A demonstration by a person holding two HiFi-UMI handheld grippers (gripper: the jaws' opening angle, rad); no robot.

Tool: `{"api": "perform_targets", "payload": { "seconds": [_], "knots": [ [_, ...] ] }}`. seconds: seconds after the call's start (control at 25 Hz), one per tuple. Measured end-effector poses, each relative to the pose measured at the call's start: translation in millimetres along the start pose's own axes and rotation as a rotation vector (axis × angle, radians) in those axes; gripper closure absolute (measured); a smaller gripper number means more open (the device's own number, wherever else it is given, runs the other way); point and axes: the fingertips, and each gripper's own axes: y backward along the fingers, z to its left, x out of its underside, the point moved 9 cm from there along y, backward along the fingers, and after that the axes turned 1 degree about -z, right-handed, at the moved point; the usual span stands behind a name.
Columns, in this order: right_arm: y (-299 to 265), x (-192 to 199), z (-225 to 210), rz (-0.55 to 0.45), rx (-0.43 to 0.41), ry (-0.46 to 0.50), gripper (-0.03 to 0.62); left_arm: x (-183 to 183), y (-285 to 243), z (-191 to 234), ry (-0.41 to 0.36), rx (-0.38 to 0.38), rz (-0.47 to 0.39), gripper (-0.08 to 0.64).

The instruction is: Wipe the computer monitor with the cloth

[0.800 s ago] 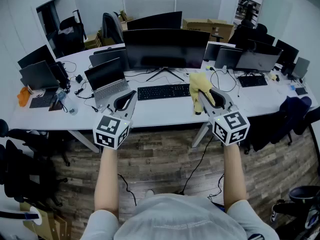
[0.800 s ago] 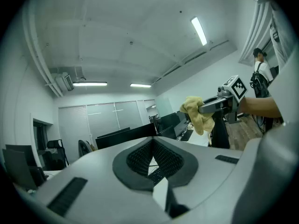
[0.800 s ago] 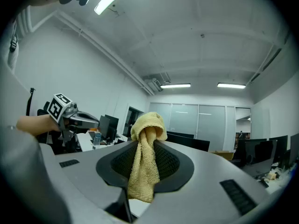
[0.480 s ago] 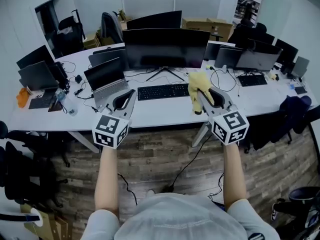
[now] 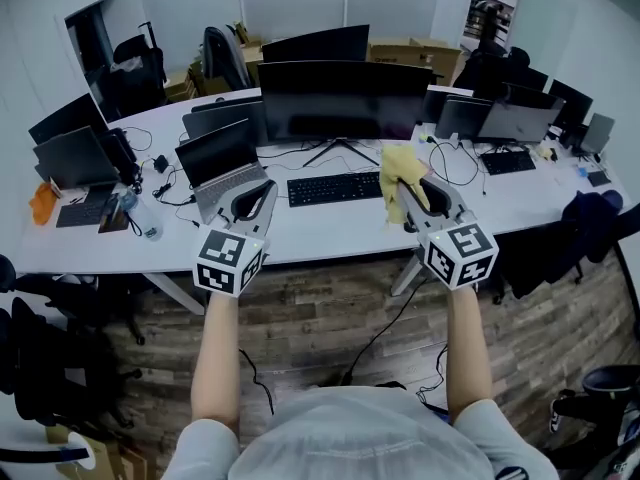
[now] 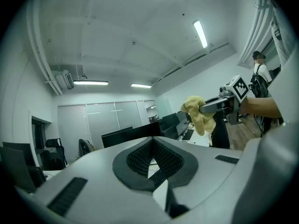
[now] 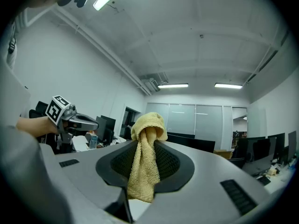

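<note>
The wide dark computer monitor (image 5: 345, 98) stands at the back middle of the white desk (image 5: 330, 230), its screen off. In the head view a yellow cloth (image 5: 400, 181) bunches at the tip of my right gripper (image 5: 405, 196), which is shut on it above the desk's front, right of the keyboard (image 5: 335, 187). The right gripper view shows the cloth (image 7: 145, 157) hanging down between the pads of that gripper (image 7: 147, 141). My left gripper (image 5: 252, 200) hovers over the desk front near the laptop (image 5: 225, 163), shut with nothing in it. Its pads meet in the left gripper view (image 6: 152, 146).
More monitors (image 5: 500, 118) and cables crowd the desk's right side, with a second laptop (image 5: 75, 158) and a water bottle (image 5: 140, 218) at the left. Office chairs (image 5: 590, 228) stand beside the desk, above a wooden floor (image 5: 330, 318).
The head view has shifted slightly, so the desk sits a little further right. Both grippers keep about the same place, the right one still holding the cloth.
</note>
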Motion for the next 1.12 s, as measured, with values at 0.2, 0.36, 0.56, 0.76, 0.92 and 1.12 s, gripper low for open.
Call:
{"api": "perform_targets", "payload": {
  "seconds": [0.2, 0.36, 0.56, 0.76, 0.92, 1.12],
  "knots": [
    [-18, 0, 20, 0.0, 0.024, -0.023, 0.477, 11, 2, 26, 0.005, 0.039, 0.001, 0.541],
    [-30, -1, 18, 0.008, 0.037, -0.017, 0.476, 16, -3, 40, 0.015, 0.034, 0.003, 0.541],
    [-53, 11, -4, 0.004, 0.033, -0.028, 0.476, 28, -26, 49, 0.004, 0.002, 0.035, 0.541],
    [-90, 25, -53, -0.027, 0.002, -0.05, 0.476, 33, -71, 58, -0.006, -0.057, 0.057, 0.541],
    [-134, 37, -104, -0.037, -0.056, -0.055, 0.476, 36, -124, 59, 0.001, -0.118, 0.088, 0.543],
    [-192, 43, -175, -0.038, -0.162, -0.043, 0.476, 30, -195, 65, 0.042, -0.234, 0.118, 0.543]
  ]
}}
